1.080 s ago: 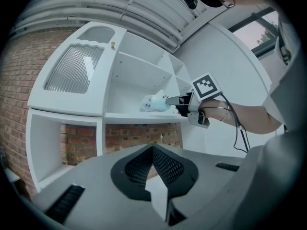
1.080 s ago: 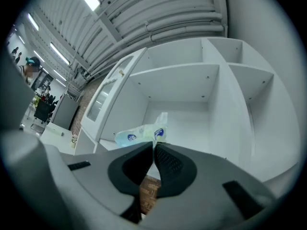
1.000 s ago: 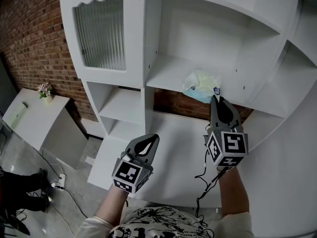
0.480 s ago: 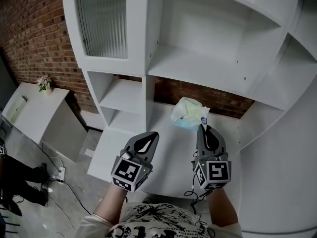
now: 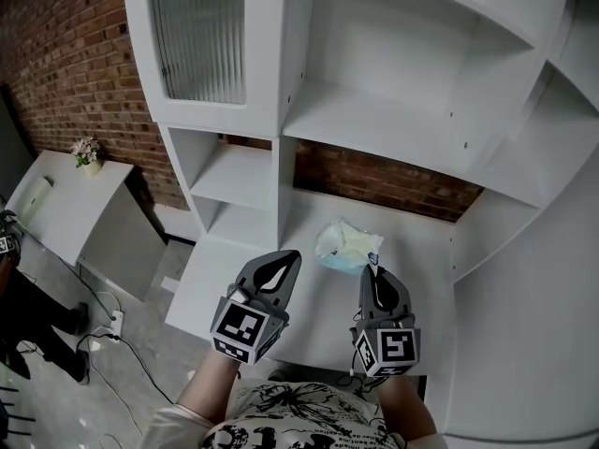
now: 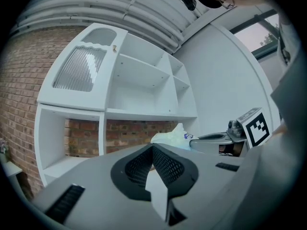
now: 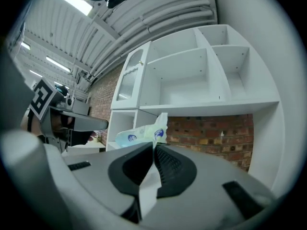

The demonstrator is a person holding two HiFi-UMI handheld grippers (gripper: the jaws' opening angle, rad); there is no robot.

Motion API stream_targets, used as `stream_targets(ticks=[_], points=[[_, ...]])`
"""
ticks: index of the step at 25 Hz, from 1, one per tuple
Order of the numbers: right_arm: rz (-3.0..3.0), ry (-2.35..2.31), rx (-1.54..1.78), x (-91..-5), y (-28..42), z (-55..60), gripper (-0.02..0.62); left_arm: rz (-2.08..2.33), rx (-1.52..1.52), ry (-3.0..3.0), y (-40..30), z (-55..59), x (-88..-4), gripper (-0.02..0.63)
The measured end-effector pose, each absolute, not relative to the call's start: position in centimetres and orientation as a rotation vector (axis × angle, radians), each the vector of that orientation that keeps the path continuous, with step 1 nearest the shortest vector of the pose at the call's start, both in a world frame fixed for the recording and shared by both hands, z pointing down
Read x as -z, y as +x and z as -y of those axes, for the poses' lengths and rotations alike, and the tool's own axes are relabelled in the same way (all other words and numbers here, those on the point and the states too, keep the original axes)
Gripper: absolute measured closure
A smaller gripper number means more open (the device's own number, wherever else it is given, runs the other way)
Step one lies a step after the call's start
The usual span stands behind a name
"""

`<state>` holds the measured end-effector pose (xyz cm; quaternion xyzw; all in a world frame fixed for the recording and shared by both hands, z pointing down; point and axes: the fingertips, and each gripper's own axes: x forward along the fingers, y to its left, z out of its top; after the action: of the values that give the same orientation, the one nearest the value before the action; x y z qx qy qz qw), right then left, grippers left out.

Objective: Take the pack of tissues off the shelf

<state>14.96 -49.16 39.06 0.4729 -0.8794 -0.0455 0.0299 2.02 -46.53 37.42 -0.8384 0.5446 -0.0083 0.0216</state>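
Since a second ago the right tongs [image 5: 375,271] have come down and back from the shelf unit [image 5: 374,124], and the pack of tissues [image 5: 348,247] has come with them: it was at the front edge of the unit's wide middle shelf and now hangs lower, in front of the brick-backed opening under that shelf and over the unit's broad white bottom ledge [image 5: 309,316]. The left tongs [image 5: 289,256] have hardly shifted

The right tongs are clamped on a thin flap of the pack's wrapper, and their tips meet on it with the soft pale green and blue pack sticking out beyond them toward the unit. Whether the pack touches the ledge, no view settles. The left tongs are pressed together with nothing between them. They point level at the unit just left of the pack and apart from it

The middle shelf now lies bare. A ribbed glass door [image 5: 198,36] closes the unit's upper left compartment, and a brick wall [image 5: 65,73] runs off to the unit's left
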Motion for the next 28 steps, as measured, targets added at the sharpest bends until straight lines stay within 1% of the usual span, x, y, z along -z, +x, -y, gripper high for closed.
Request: stream_targets(ticks=[17,28], points=[[2.746,1.396,0.091,-39.0,13.6,50.3,0.586,-1.69,0.028,-2.591,2.4,47.0,-37.9,0.598],[2.739,1.385,0.067,-39.7,14.0,51.7,0.586,-1.706,0.03,-2.585,2.4,48.4,-38.4,0.598]])
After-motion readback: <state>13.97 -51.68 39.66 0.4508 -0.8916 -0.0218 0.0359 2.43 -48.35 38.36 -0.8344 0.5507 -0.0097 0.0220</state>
